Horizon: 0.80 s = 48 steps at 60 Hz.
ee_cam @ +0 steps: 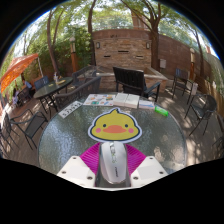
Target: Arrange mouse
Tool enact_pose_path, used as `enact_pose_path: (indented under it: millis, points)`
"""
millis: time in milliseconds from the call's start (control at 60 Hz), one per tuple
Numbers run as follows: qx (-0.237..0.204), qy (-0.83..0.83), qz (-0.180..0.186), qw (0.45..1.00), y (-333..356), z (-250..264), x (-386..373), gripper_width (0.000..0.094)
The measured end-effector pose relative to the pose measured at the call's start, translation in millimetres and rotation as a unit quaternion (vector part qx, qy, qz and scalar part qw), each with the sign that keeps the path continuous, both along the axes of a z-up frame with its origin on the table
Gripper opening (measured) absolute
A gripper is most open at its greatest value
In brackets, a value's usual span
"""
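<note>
The mouse (113, 161) is held pinched between the 2 fingers (113, 172), just short of the duck mat (113, 127) on the tabletop (60, 140), seemingly for placement there.

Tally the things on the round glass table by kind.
Mouse, between the gripper jaws: 1
Duck-shaped yellow mat: 1
Flat white papers or boxes: 3, roughly
Green item: 1
Total: about 6

Daylight is filtering through trees (110, 12), dappling the glass table (60, 140) with shadows; fisheye distortion is bending the edges.
</note>
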<state>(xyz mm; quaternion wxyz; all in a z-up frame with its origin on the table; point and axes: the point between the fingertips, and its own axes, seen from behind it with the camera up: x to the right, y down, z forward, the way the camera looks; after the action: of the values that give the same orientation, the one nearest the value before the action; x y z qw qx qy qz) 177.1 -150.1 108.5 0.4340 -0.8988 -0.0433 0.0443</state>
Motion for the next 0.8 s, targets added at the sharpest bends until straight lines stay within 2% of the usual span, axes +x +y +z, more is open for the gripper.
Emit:
enact_pose_path:
  millis: [83, 167, 267, 333, 417, 483, 583, 683, 800]
  points:
    - [0.055, 0.020, -0.006, 0.998, 50.5, 58.6, -5.8, 0.0346]
    - [0.096, 0.036, -0.017, 0.995, 106.9, 90.8, -10.2, 0.0345]
    - [0.114, 0.040, -0.032, 0.992, 168.9, 93.8, -8.9, 0.0344]
    - [0.096, 0.041, -0.040, 0.994, 204.5, 73.0, -10.6, 0.0343]
    - [0.055, 0.044, -0.046, 0.996, 232.5, 23.8, -17.8, 0.0342]
    - [0.020, 0.033, -0.050, 0.998, 242.9, -26.3, -18.1, 0.0344]
    - [-0.022, 0.008, -0.049, 0.999, 246.9, -74.0, -13.6, 0.0348]
    - [-0.040, 0.001, -0.057, 0.998, 248.8, -107.6, -10.5, 0.0423]
    - [-0.060, 0.012, -0.054, 0.997, 244.4, -118.9, -12.7, 0.0545]
